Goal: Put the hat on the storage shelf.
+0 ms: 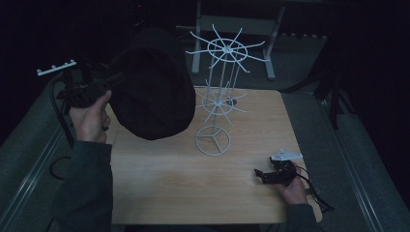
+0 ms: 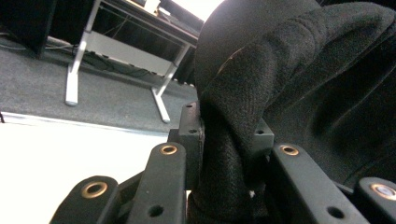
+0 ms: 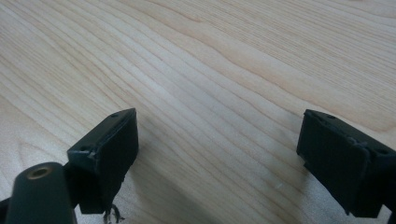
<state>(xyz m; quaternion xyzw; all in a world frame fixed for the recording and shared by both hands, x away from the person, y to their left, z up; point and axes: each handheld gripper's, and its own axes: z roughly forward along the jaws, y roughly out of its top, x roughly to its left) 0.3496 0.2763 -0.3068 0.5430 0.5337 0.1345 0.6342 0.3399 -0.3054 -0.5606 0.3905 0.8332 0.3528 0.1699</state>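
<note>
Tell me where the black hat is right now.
In the high view the black hat hangs above the table's left rear, clamped in the left claw, just left of the white wire stand.

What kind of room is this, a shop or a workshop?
Most likely a test or recording room, not a shop: a lone wooden table on grey carpet, a bare white wire display stand, and a person holding a black hat with the left gripper.

L gripper raised, clamped; R gripper low, jaws wide.
</note>
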